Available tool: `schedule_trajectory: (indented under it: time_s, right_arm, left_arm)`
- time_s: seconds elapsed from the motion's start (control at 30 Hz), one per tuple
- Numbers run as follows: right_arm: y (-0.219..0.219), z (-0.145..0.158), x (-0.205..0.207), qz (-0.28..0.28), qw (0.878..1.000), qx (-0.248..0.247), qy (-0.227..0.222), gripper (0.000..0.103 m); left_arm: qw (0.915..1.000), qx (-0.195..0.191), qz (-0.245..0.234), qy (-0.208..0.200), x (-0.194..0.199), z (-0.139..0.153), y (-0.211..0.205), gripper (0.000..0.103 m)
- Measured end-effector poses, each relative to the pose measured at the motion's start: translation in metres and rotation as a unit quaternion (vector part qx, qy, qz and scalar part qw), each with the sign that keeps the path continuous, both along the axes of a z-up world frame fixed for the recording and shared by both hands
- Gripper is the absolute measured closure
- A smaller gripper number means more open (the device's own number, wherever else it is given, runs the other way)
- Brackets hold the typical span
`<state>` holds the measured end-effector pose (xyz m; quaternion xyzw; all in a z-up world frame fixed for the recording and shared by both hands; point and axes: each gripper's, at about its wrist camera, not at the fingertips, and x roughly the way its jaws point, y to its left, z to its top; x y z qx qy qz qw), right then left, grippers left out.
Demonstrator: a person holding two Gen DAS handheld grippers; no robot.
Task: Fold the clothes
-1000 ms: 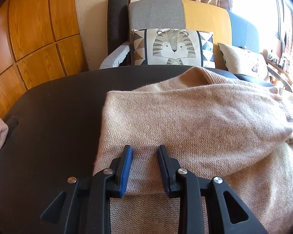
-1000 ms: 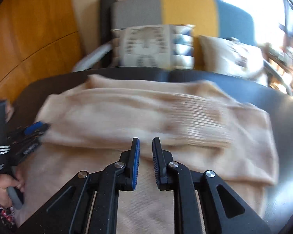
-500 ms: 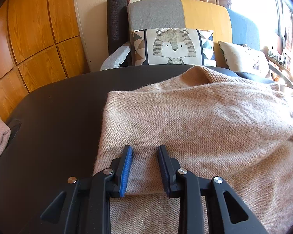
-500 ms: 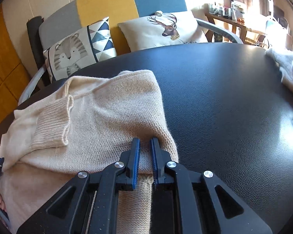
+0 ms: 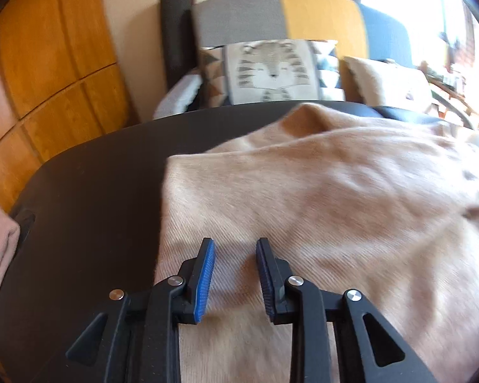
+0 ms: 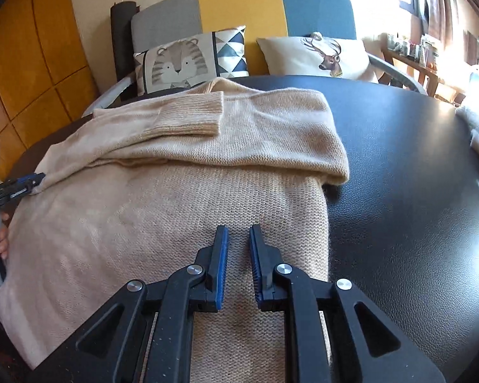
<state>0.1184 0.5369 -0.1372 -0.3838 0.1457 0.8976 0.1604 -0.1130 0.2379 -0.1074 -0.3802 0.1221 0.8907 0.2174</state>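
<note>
under both claws (image 6: pixel 238 245) lies the sweater (image 6: pixel 175 210).

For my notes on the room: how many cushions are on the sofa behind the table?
2. The tiger cushion leans on the grey part of the sofa; the deer cushion is to its right. Others may be hidden.

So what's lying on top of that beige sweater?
A folded-over sleeve with a ribbed cuff lies across the beige sweater, and its upper part is doubled over the lower body. What's beneath the sweater besides the black table is covered.
</note>
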Motion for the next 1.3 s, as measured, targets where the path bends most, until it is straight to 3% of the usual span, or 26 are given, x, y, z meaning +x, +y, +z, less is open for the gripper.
schedule_trajectory:
  time_s: [0.1, 0.17, 0.23, 0.37, 0.53, 0.8, 0.93, 0.97, 1.0, 1.03, 1.1, 1.23, 1.3]
  right_arm:
    - [0.003, -0.001, 0.003, -0.003, 1.0, -0.011, 0.008, 0.088]
    - [0.004, -0.001, 0.002, -0.004, 1.0, -0.013, 0.009, 0.088]
    - [0.005, -0.002, -0.003, -0.003, 1.0, -0.011, 0.002, 0.088]
    - [0.009, -0.002, -0.019, 0.003, 1.0, -0.009, -0.015, 0.088]
    - [0.032, -0.004, -0.046, -0.011, 0.998, -0.053, -0.009, 0.088]
    - [0.049, -0.007, -0.077, -0.028, 0.999, -0.043, -0.009, 0.088]
    - [0.033, 0.001, -0.063, -0.021, 0.999, -0.03, -0.031, 0.087]
    - [0.026, 0.003, -0.056, -0.014, 0.999, -0.03, -0.032, 0.085]
    - [0.018, 0.005, -0.048, -0.002, 0.999, -0.03, -0.03, 0.076]
    - [0.01, 0.006, -0.04, 0.01, 0.999, -0.023, -0.03, 0.067]
    - [-0.006, 0.003, -0.025, 0.028, 0.999, 0.002, -0.041, 0.061]
    - [-0.019, 0.002, 0.001, 0.026, 0.998, 0.028, -0.043, 0.061]
    - [-0.02, 0.005, 0.012, 0.02, 0.999, 0.003, -0.036, 0.061]
  left_arm:
    - [0.9993, 0.022, -0.029, -0.003, 0.03, 0.006, -0.015, 0.076]
    - [0.9991, -0.02, -0.037, -0.003, 0.044, -0.008, -0.015, 0.076]
    - [0.9985, -0.038, -0.04, 0.001, 0.048, -0.017, -0.012, 0.075]
    - [0.9978, -0.051, -0.043, 0.003, 0.031, -0.022, 0.0, 0.075]
    - [0.9966, -0.071, -0.038, 0.02, 0.006, -0.031, 0.021, 0.075]
    - [0.994, -0.093, -0.034, 0.047, -0.013, -0.043, 0.034, 0.075]
    - [0.9852, -0.147, -0.058, 0.066, 0.006, -0.037, 0.042, 0.075]
    - [0.9838, -0.15, -0.07, 0.069, 0.015, -0.035, 0.039, 0.075]
    - [0.9825, -0.151, -0.083, 0.071, 0.025, -0.034, 0.036, 0.075]
    - [0.9819, -0.148, -0.094, 0.071, 0.034, -0.032, 0.033, 0.075]
    - [0.9804, -0.147, -0.111, 0.071, 0.052, -0.031, 0.026, 0.075]
    - [0.9809, -0.14, -0.113, 0.074, 0.075, -0.03, 0.007, 0.075]
    - [0.9879, -0.105, -0.104, 0.048, 0.08, -0.026, -0.009, 0.075]
